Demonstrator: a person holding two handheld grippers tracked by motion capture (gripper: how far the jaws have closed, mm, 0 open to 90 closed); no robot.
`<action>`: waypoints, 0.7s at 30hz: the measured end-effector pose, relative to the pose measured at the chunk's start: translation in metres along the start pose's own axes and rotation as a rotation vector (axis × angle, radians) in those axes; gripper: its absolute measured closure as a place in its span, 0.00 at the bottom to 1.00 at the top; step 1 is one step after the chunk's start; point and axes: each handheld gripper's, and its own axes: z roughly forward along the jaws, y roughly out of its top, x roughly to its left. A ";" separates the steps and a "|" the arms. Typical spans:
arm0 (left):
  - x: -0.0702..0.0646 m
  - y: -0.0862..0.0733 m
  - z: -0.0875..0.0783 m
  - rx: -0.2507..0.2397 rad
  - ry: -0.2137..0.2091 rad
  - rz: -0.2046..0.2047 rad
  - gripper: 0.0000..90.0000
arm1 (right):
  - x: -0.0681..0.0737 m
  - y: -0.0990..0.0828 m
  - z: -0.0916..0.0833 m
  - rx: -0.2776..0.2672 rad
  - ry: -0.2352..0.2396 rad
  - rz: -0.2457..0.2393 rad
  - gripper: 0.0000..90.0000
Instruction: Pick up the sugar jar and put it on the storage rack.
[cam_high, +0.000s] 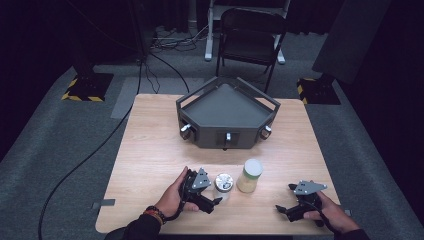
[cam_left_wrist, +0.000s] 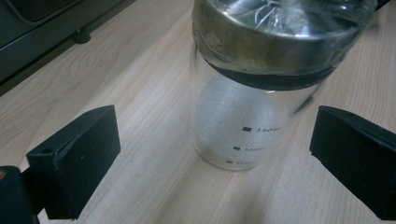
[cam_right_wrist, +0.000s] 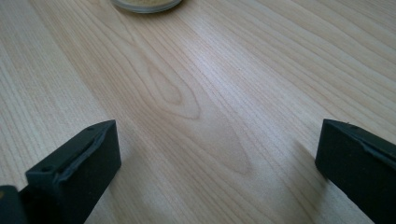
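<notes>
We see a clear glass jar (cam_left_wrist: 236, 126) with a metal lid under plastic film, holding white grains low inside, upright on the wooden table (cam_high: 150, 150). Just right of the jar stands a tub (cam_high: 249, 176) of yellowish powder with a pale lid. Our left gripper (cam_high: 216, 201) is wide open, gripping nothing, the jar ahead between its jaws. Well right of the jar, our right gripper (cam_high: 278, 208) gapes empty over bare wood.
</notes>
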 end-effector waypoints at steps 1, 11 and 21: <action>0.001 0.001 0.001 0.003 -0.004 -0.003 0.01 | 0.000 0.000 0.000 0.000 0.000 0.000 0.00; 0.001 0.004 0.011 0.005 -0.026 -0.015 0.03 | 0.000 0.000 0.000 0.000 0.000 0.001 0.00; 0.006 0.005 0.020 0.002 -0.056 -0.044 0.03 | 0.000 0.000 0.000 0.000 0.000 0.001 0.00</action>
